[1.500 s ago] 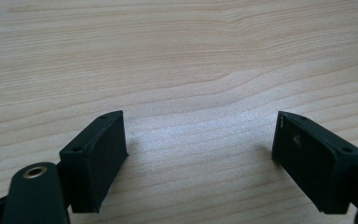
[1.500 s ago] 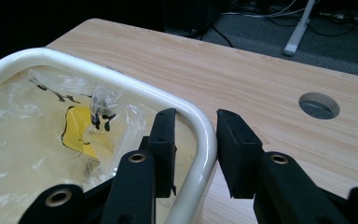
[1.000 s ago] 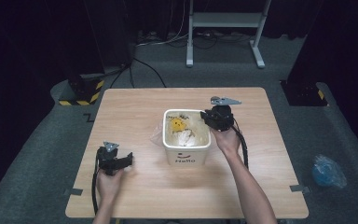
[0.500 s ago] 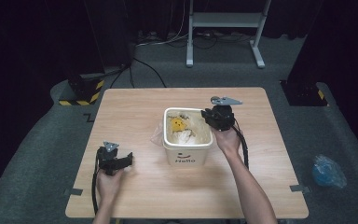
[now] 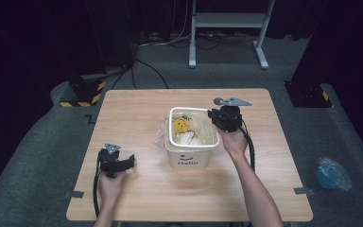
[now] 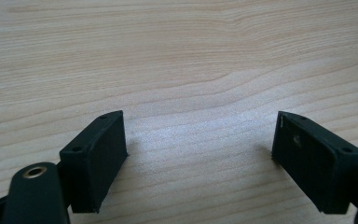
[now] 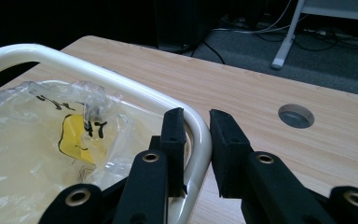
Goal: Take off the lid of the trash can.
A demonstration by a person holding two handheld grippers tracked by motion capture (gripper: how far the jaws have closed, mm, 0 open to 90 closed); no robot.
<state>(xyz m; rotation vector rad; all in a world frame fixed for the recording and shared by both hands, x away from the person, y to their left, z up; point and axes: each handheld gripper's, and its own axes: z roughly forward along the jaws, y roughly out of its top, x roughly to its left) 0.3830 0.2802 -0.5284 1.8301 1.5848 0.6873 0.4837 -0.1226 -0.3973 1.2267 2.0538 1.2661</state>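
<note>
The right gripper (image 7: 196, 154) apparently clamps the bin's rim (image 7: 200, 135); left gripper (image 6: 200, 154) gapes over bare table (image 6: 177, 56).

bin (image 5: 192, 153): mid-table (image 5: 137, 106), holding a plastic bag (image 5: 185, 131)
right tool (image 5: 213, 118): at the bin's right rim, one jaw inside, one outside
left tool (image 5: 131, 161): on the table, left of the bin, well apart
blue bag (image 5: 332, 173): on the floor, right of the table
</note>
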